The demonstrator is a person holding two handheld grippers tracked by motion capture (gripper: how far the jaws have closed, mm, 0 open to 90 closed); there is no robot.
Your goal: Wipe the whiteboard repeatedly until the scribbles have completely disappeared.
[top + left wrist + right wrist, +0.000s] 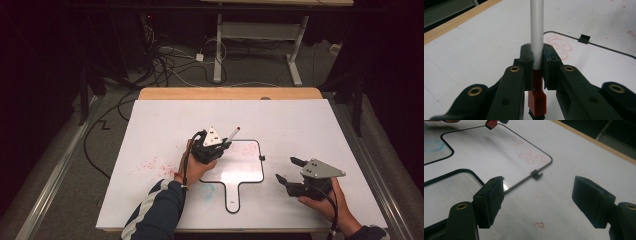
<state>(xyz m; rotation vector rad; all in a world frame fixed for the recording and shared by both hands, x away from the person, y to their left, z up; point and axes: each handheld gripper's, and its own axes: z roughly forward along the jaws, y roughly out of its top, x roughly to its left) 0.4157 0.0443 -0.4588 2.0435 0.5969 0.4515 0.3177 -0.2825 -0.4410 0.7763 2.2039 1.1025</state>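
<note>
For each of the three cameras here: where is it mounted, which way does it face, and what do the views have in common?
High view: fixed above the person's side, looking forward and down on the table; forearms, left claw and right claw enter from below.
Left gripper view: rides the left claw, looking along jaws shut on the marker, toward the small whiteboard.
Right gripper view: rides the right claw, jaws open, facing the whiteboard's clip.
Shared: all three show the red scribble on the whiteboard.

Whiteboard [235, 172] flat on surface [160, 130], center; left gripper [220, 144] w/ marker [233, 133] over its top-left corner; right gripper [289, 170] just right of board.
</note>
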